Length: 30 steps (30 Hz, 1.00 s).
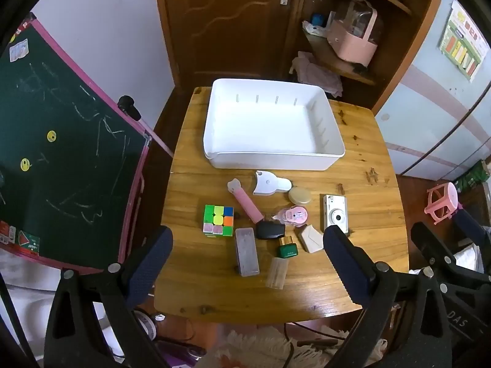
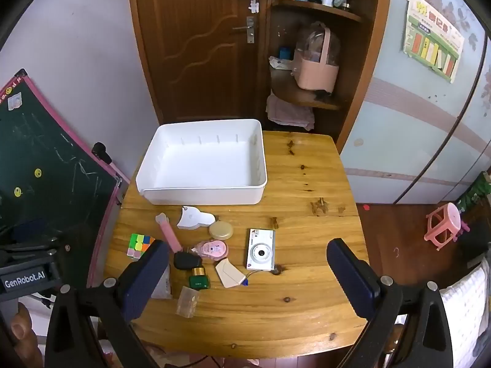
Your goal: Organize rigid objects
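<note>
I hold the left tongs and right tongs wide and empty above the bench, nothing sorted yet: the white bin stands empty, and the cube, camera and other small items all remain outside it.

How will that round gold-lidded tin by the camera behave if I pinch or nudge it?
The round tin lies flat, so it probably slides rather than rolls when nudged. Its low, smooth-looking rim may slip between the fingers. It looks rigid and light, and it sits close to the white scraper, so pushing may shift that too.
</note>
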### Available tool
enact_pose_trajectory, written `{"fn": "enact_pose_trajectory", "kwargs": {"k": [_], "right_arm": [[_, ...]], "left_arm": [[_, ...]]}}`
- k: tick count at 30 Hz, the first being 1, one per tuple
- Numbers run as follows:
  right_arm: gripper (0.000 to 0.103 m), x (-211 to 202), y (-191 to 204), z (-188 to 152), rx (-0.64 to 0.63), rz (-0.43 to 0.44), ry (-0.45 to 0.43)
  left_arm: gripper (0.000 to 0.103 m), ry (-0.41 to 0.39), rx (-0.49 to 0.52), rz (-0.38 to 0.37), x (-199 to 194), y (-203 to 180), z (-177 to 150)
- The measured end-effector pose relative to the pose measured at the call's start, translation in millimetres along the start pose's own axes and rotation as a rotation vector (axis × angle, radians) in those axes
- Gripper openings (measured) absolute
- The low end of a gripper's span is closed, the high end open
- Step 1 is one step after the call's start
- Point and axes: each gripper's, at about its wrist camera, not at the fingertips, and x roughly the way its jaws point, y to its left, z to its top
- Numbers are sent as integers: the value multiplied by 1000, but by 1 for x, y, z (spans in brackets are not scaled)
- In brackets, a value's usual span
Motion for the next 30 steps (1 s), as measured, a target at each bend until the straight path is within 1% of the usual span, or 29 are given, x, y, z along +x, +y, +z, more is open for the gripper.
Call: {"fn": "enact_pose_trajectory", "kwargs": {"k": [3,4,7,13,15,19,30], "right_arm": [[103,-1,-3,-1,-1,-3,3],[103,-1,-5,-1,2,-5,3],[103,-2,-6,-2,-9,-9,-3],[103,1,7,0,-20,-2,5],[103,2,1,-4,-17,12,3],[103,4,3,-5,-21,17,5],[103,2,3,-6,-22,26,0]], "left_arm": [[99,-3,4,0,0,4,1],[99,-12,22,45,-1,-3,-1],[99,-11,19,40,-1,-3,-1],[99,-6,17,34,-5,3,1],[99,-7,18,33,-5,4,1],[99,-8,17,35,-8,11,4],[99,-14,19,39,-3,16,-2]]}}
